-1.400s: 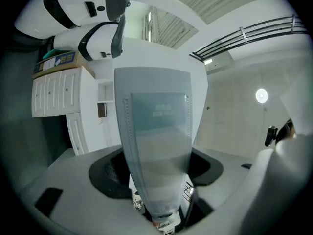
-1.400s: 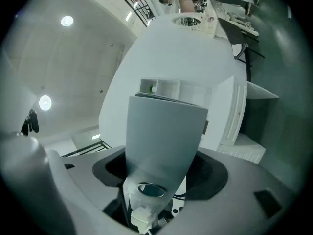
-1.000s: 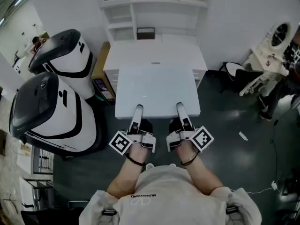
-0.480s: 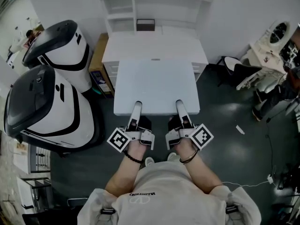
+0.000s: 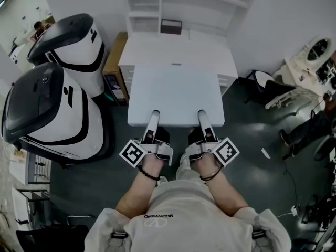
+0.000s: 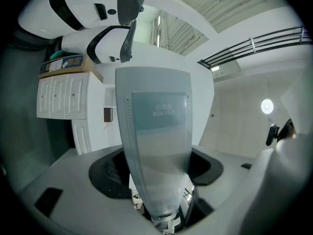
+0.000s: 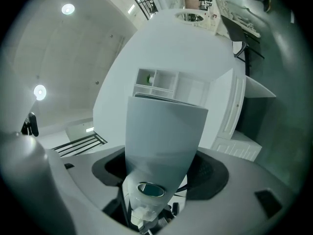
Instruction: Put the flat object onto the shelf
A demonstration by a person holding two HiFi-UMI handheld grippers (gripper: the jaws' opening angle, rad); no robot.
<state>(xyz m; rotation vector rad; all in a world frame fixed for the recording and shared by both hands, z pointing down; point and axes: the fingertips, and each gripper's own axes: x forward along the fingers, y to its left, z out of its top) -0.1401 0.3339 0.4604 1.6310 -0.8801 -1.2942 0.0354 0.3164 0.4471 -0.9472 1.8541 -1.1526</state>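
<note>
whatever part of the left claw (image 5: 153,117) and the right claw (image 5: 202,117) reaches beneath the flat object (image 5: 176,93) is hidden; only one jaw of each shows, lying on its near edge. beyond both claws the object covers the front of the white cabinet (image 5: 178,49). farther ahead of them the shelf (image 5: 157,4) is cut off by the picture's top edge, and a small dark thing (image 5: 170,27) at its foot is too small to identify. in both gripper views the object blocks whatever lies straight ahead of each claw.

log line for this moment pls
left gripper: shut on flat object | right gripper: shut on flat object | flat object: held level | shelf: ahead, not reached
</note>
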